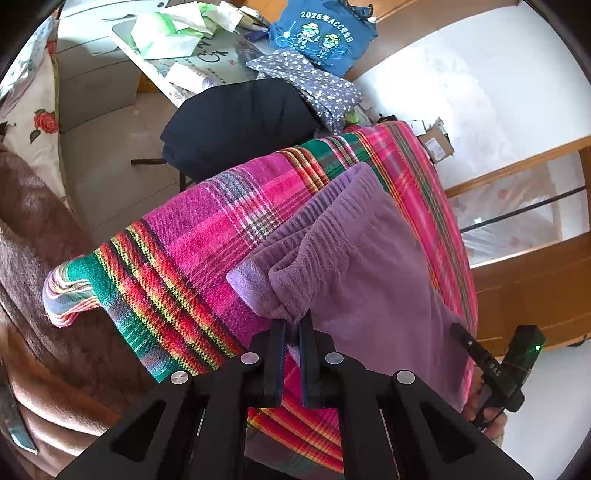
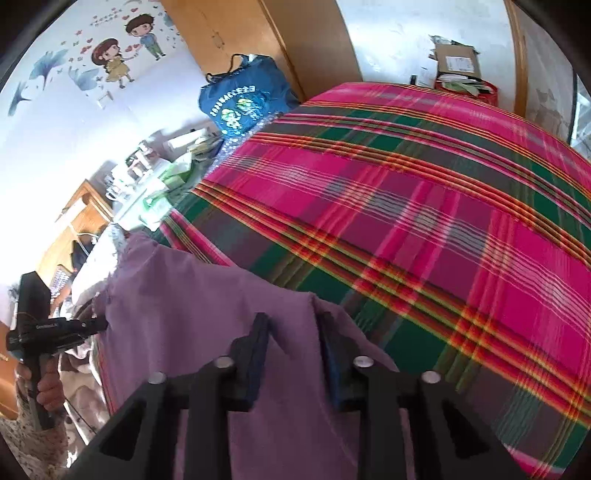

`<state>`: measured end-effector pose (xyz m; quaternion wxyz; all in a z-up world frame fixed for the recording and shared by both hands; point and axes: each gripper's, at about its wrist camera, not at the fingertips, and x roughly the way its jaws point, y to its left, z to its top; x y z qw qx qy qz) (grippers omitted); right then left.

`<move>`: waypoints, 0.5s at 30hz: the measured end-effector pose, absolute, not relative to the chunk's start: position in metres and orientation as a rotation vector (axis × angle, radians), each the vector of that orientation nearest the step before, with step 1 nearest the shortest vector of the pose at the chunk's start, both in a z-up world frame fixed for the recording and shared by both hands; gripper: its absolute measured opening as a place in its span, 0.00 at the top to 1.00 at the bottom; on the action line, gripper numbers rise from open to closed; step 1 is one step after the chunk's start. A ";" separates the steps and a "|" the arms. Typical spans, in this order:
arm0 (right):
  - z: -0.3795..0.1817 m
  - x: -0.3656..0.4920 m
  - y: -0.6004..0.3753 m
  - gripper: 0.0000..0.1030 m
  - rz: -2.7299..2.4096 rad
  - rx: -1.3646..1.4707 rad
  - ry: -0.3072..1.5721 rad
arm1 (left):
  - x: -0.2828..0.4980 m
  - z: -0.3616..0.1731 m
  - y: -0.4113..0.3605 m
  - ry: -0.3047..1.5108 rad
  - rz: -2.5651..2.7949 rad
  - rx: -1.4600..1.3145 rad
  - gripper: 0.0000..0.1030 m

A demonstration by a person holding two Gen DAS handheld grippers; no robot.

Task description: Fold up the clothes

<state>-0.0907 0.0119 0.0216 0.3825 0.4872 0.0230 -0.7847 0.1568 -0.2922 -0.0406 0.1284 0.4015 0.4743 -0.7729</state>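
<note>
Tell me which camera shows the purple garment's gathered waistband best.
The left wrist view. There the purple garment's ribbed waistband shows clearly, bunched where the left gripper pinches it. In the right wrist view only smooth purple fabric shows around the right gripper, with no waistband visible.

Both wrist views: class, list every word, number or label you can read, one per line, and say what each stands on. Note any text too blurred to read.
"2026年ACC", then characters too blurred to read: blue bag.
"DAS", seen sideways: right gripper body.
Calligraphy on the printed board: unreadable.
White lettering on the left gripper body: too small to read.
Label on the cardboard box: too small to read.
</note>
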 end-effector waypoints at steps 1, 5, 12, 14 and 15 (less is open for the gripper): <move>0.023 -0.093 0.013 0.88 -2.003 1.239 0.041 | 0.157 -0.041 -0.293 1.393 -2.243 1.165 0.94; 0.022 -0.117 0.028 0.90 -2.044 1.247 -0.109 | 0.158 -0.042 -0.294 1.407 -2.239 1.159 0.94; -0.003 -0.139 0.033 0.93 -2.012 1.330 -0.201 | 0.156 -0.043 -0.297 1.421 -2.230 1.165 0.94; 0.000 -0.139 0.037 0.89 -2.032 1.320 -0.192 | 0.155 -0.042 -0.297 1.419 -2.230 1.171 0.94; 0.002 -0.139 0.039 0.88 -2.042 1.315 -0.188 | 0.155 -0.042 -0.297 1.419 -2.232 1.174 0.94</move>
